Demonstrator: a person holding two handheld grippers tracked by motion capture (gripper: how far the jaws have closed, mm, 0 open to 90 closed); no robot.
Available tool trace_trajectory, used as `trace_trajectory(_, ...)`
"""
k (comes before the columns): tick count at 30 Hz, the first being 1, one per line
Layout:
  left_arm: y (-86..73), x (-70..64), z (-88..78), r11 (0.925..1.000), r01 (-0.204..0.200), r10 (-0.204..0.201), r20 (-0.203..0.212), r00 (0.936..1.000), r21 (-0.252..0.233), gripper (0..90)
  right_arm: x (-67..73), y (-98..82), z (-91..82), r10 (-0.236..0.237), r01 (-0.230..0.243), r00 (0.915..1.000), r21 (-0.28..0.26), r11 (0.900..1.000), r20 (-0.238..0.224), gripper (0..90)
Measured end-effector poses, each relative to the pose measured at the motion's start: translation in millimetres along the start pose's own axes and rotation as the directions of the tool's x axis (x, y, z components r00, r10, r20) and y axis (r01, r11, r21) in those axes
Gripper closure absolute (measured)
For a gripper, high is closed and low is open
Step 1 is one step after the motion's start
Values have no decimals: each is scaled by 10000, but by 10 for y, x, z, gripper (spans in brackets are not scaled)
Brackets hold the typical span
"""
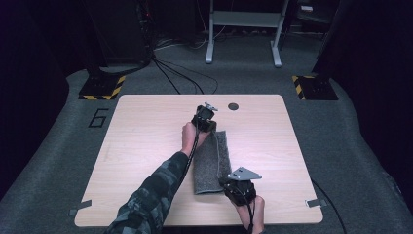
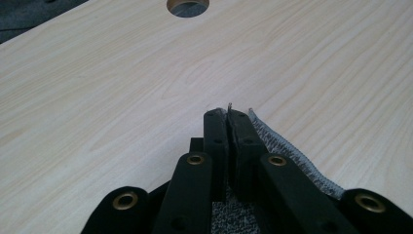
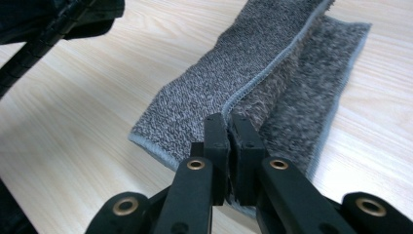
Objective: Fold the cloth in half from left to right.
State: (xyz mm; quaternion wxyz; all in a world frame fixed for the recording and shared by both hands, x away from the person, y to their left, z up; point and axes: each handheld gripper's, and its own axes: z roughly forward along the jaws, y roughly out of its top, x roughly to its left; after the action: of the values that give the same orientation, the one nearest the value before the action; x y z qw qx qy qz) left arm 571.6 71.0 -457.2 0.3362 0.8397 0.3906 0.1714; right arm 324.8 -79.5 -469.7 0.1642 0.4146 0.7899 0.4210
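So there's a grey towel folded into a long strip in the middle of the wooden surface. The left hand-held gripper is clamped on the far end's edge, and the right hand-held gripper is pinched tight on the near end's top layer, right by the hem. The round hole sits just past the far end.

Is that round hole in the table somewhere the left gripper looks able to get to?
Probably yes: bare table lies between the left gripper and the hole, though its jaws are shut on the grey cloth.
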Motion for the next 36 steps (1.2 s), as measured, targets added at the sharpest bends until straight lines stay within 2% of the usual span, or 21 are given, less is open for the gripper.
trace_trajectory(4, 23, -25, 50, 10000, -11, 10, 44, 10000, 41, 868, -28, -42, 4, 49, -50, 9999, 104, 9999, 111, 868)
trace_trajectory(5, 28, -29, 57, 10000, -12, 11, 84, 10000, 63, 838, -33, -60, 4, 63, -66, 9998, 152, 9999, 208, 865)
trace_trajectory(7, 54, -25, 87, 9994, 273, -279, 276, 9992, 205, 643, -50, -89, 11, 57, -71, 9991, 339, 9994, 418, 846)
trace_trajectory(8, 54, -25, 87, 9994, 273, -279, 276, 9992, 205, 567, -50, -89, 11, 57, -71, 9991, 339, 9994, 418, 846)
trace_trajectory(9, 53, -19, 79, 9993, 361, -364, 294, 9989, 127, 567, -58, -103, 13, 66, -93, 9981, 445, 9990, 605, 817)
trace_trajectory(10, 56, -12, 60, 9988, 460, -463, 215, 9987, 137, 457, -78, -121, 13, 68, -111, 9973, 579, 9983, 734, 762)
trace_trajectory(11, 55, 1, 45, 9985, 534, -536, 217, 9983, 82, 396, -98, -135, 13, 167, -225, 9965, 698, 9973, 817, 719)
trace_trajectory(14, 45, 76, -67, 9963, 856, -852, 353, 9957, -86, 279, -169, -176, -7, 282, -394, 9928, 953, 9947, 1165, 594)
trace_trajectory(15, 28, 99, -108, 9955, 932, -925, 420, 9948, -149, 246, -235, -201, -47, 402, -535, 9916, 1066, 9929, 1232, 515)
trace_trajectory(16, 2, 125, -152, 9952, 966, -958, 490, 9942, -162, 246, -235, -201, -47, 402, -535, 9916, 1066, 9929, 1232, 515)
trace_trajectory(18, -83, 168, -250, 9961, 865, -859, 411, 9955, -146, 230, -305, -220, -111, 743, -879, 9875, 946, 9916, 1391, 440)
trace_trajectory(22, -310, 231, -403, 9963, 858, -861, 462, 9952, 80, 200, -404, -198, -149, 1041, -1153, 9828, 668, 9911, 1526, 378)
trace_trajectory(25, -550, 229, -504, 9965, 797, -806, 362, 9961, 253, 191, -439, -146, -87, 987, -1098, 9826, 634, 9919, 1573, 344)
trace_trajectory(26, -610, 223, -525, 9967, 765, -774, 331, 9965, 270, 191, -457, -128, -49, 832, -962, 9836, 755, 9925, 1603, 327)
trace_trajectory(27, -711, 207, -564, 9960, 809, -826, 466, 9955, 382, 188, -461, -117, -24, 854, -985, 9837, 765, 9922, 1585, 325)
trace_trajectory(29, -851, 157, -619, 9960, 737, -766, 568, 9954, 507, 178, -500, -105, 64, 632, -793, 9850, 959, 9922, 1608, 298)
trace_trajectory(31, -1006, 67, -687, 9965, 577, -620, 713, 9955, 598, 176, -502, -107, 99, 711, -887, 9831, 991, 9911, 1687, 296)
trace_trajectory(36, -1386, -248, -898, 9976, 94, -172, 1130, 9934, 691, 168, -533, -181, 243, 617, -887, 9817, 1462, 9853, 1804, 282)
